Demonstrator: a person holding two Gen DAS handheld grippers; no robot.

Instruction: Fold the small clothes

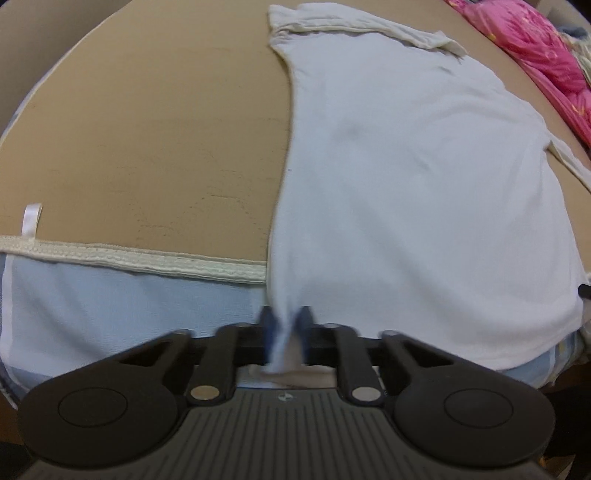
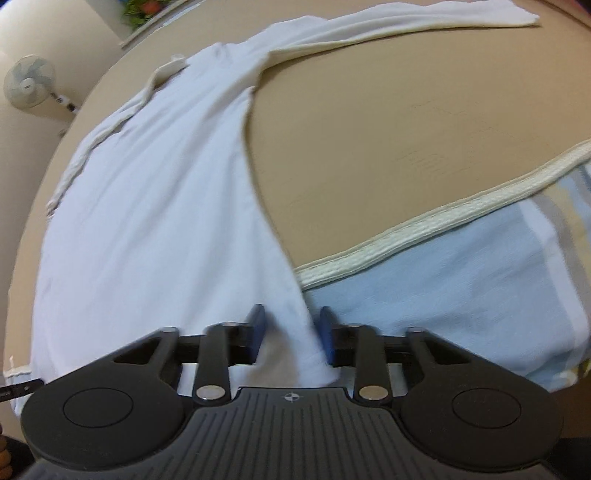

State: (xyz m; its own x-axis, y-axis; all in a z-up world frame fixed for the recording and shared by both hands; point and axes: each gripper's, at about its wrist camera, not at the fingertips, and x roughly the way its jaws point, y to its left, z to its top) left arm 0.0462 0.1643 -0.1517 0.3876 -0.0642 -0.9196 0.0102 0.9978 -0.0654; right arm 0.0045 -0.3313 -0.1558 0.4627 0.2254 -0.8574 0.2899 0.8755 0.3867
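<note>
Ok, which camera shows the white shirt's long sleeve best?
Right wrist view: the sleeve runs full length across the tan surface from the white shirt. Left wrist view shows only a short stretch of sleeve near the frame's top edge.

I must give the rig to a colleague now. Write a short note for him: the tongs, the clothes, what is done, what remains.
Left tongs: shut on the hem corner of the white T-shirt.
Right tongs: blue pads apart in view, the hem's other corner between them; likely gripped.
T-shirt lies flat on the tan bed cover, pink garment beyond.
Done: both corners taken. Left: every fold.
</note>
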